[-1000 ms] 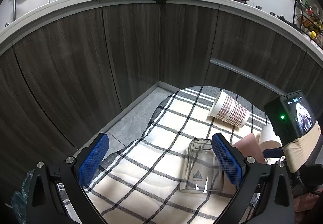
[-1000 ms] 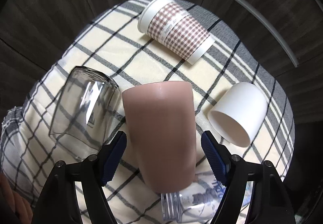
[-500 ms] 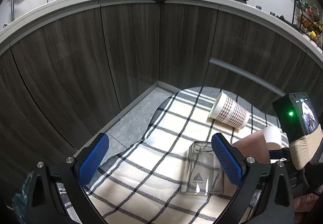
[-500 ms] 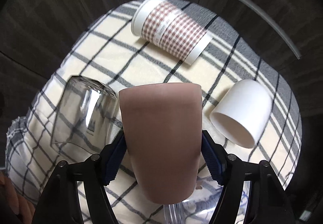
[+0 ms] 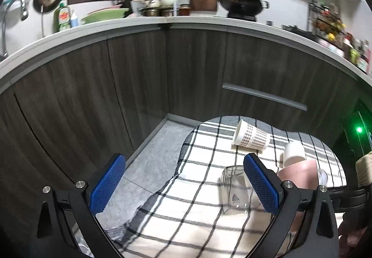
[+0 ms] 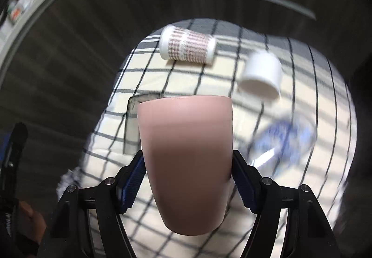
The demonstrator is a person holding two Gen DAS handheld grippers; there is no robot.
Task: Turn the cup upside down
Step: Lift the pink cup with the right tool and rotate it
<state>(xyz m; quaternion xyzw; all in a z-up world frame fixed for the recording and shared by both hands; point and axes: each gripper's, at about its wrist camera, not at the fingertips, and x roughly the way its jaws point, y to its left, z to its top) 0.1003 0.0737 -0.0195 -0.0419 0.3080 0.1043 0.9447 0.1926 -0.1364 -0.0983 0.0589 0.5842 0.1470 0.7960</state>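
Observation:
My right gripper (image 6: 188, 179) is shut on a pink cup (image 6: 186, 153) and holds it lifted above the checked cloth (image 6: 302, 188), rim pointing away from the camera. The pink cup also shows in the left wrist view (image 5: 300, 175), at the right behind my finger. My left gripper (image 5: 183, 184) is open and empty, raised above the cloth's left edge (image 5: 186, 211). A clear glass (image 5: 234, 190) lies on its side just left of its right finger (image 5: 261, 184).
A houndstooth paper cup (image 6: 187, 46) and a white cup (image 6: 261, 74) lie on their sides at the far part of the cloth. A clear plastic bottle with a blue label (image 6: 286, 139) lies to the right. Dark cabinet fronts (image 5: 139, 86) surround the cloth.
My right gripper closed on the pink cup and lifted it off the cloth. My left gripper rose and drew back, still open.

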